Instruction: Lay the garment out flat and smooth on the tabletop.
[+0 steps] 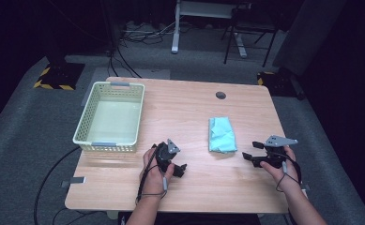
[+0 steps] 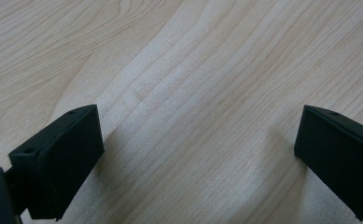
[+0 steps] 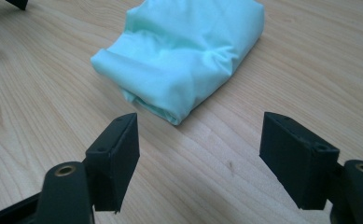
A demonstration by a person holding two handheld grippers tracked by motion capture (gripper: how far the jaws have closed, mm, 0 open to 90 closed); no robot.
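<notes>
1. Folded mint-green cloth [image 1: 221, 134] flat on the wooden table [image 1: 180, 108], right of centre, well apart from the pale slotted basket [image 1: 110, 117].
2. Right gripper [image 1: 249, 156] just right of the cloth and short of its near corner, jaws spread wide, nothing between them, aimed at that corner [image 3: 170, 114].
3. Left gripper [image 1: 182, 169] left of the cloth and nearer the table's front edge, released too, bare wood between its jaws [image 2: 198, 140].
4. Likely risk: a grab at the loose near fold alone, the bundle opening out and trailing on the lift; cause, soft layers with no stiff edge.
5. Second risk: lower jaw catching the tabletop instead of sliding under the cloth, pushing the bundle away from the gripper.
6. Basket empty, far left of the cloth; left gripper and forearm on the straight line between cloth and basket, probably the one obstacle to a carry.
7. Round cable hole [image 1: 221, 95] beyond the cloth, out of the way.
</notes>
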